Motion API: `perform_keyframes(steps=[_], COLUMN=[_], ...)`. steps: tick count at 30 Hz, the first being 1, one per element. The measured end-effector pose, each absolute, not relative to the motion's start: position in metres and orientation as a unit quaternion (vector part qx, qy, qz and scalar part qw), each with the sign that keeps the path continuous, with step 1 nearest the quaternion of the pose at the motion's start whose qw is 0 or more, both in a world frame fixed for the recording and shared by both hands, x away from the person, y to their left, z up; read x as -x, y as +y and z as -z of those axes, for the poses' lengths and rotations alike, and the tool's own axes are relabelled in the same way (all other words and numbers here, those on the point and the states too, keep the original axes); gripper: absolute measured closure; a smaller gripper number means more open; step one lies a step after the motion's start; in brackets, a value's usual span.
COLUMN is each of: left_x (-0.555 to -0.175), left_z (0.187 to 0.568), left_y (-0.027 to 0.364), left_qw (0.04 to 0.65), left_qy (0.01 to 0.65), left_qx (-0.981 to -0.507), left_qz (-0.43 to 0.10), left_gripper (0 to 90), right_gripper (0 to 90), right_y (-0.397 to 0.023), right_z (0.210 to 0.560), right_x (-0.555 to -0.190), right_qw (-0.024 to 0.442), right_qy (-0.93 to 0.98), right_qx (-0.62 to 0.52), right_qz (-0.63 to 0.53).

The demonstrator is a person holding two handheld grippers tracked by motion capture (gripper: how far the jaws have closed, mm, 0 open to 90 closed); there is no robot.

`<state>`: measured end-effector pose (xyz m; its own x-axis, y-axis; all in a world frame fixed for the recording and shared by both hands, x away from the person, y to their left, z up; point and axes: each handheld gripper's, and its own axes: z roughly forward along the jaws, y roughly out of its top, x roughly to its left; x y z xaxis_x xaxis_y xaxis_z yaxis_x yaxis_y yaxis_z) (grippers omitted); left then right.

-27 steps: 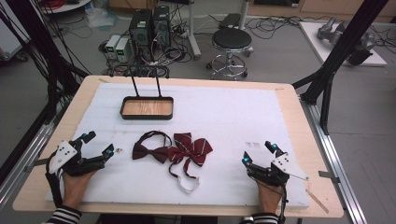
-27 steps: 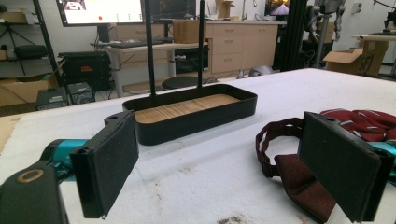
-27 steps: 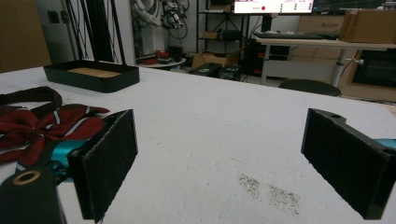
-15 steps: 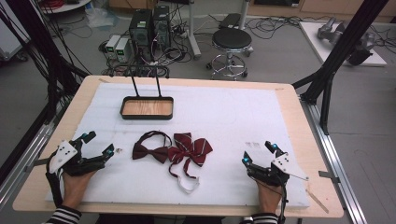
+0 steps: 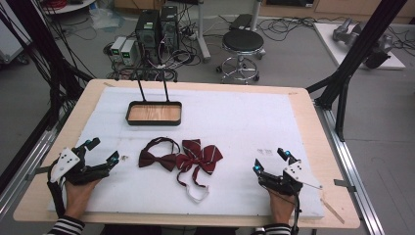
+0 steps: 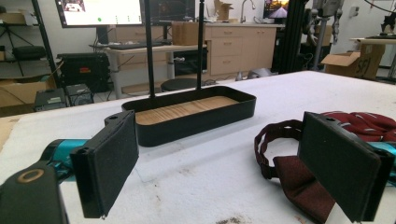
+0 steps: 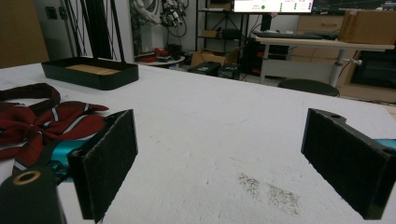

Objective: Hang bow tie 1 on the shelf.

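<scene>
On the white foam surface [image 5: 254, 122] two bow ties lie side by side, near the front middle. The dark bow tie [image 5: 157, 157] is plain maroon and its strap makes a loop behind it. The striped bow tie [image 5: 199, 157] is red with thin light stripes, and it touches the dark one at its right side; a white strap end lies in front of it.

The left tool [image 5: 100, 152] rests at the front left of the surface, held by a hand [image 5: 80, 188] in a striped sleeve. Its jaws stand wide apart and nothing is between them. In the left gripper view the dark bow tie [image 6: 285, 163] lies just beside the right jaw, partly hidden behind it.

The right tool [image 5: 270, 160] rests at the front right, well apart from both ties, and its jaws are also wide and empty. In the right gripper view the striped bow tie [image 7: 51, 122] lies behind the left jaw.

A black tray [image 5: 130, 111] with a wooden bottom and two upright rods stands farther back, behind the dark bow tie and apart from it.
</scene>
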<state>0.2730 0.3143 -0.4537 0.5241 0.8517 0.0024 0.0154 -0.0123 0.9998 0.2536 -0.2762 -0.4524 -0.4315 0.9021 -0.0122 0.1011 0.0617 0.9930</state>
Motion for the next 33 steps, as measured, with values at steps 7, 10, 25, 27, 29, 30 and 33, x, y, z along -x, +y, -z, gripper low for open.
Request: perform_keyframes(steps=[7, 10, 25, 27, 29, 30, 33], left_x=[-0.274, -0.276, -0.295, -0.298, -0.302, -0.305, -0.310], left_z=[0.453, 0.451, 0.399, 0.392, 0.385, 0.381, 0.370], left_y=[0.314, 0.314, 0.300, 0.295, 0.291, 0.289, 0.284], left_qw=[0.610, 0.602, 0.585, 0.584, 0.584, 0.584, 0.586], left_qy=[0.348, 0.348, 0.298, 0.288, 0.279, 0.277, 0.269], left_qx=[-0.628, -0.636, -0.685, -0.696, -0.705, -0.710, -0.717], left_qz=[-0.336, -0.333, -0.314, -0.303, -0.289, -0.281, -0.264], left_gripper=[12.9, 12.9, 12.9, 12.9, 12.9, 12.9, 12.9], right_gripper=[9.8, 9.8, 9.8, 9.8, 9.8, 9.8, 9.8], right_y=[-0.277, -0.276, -0.277, -0.277, -0.277, -0.277, -0.277], right_z=[0.452, 0.452, 0.453, 0.453, 0.453, 0.453, 0.453], right_x=[-0.254, -0.254, -0.254, -0.254, -0.254, -0.254, -0.253], right_qw=[0.361, 0.360, 0.361, 0.361, 0.362, 0.362, 0.360], right_qy=[0.633, 0.633, 0.632, 0.631, 0.631, 0.632, 0.630], right_qx=[-0.393, -0.394, -0.393, -0.393, -0.394, -0.393, -0.397], right_qz=[-0.561, -0.561, -0.562, -0.563, -0.562, -0.562, -0.563])
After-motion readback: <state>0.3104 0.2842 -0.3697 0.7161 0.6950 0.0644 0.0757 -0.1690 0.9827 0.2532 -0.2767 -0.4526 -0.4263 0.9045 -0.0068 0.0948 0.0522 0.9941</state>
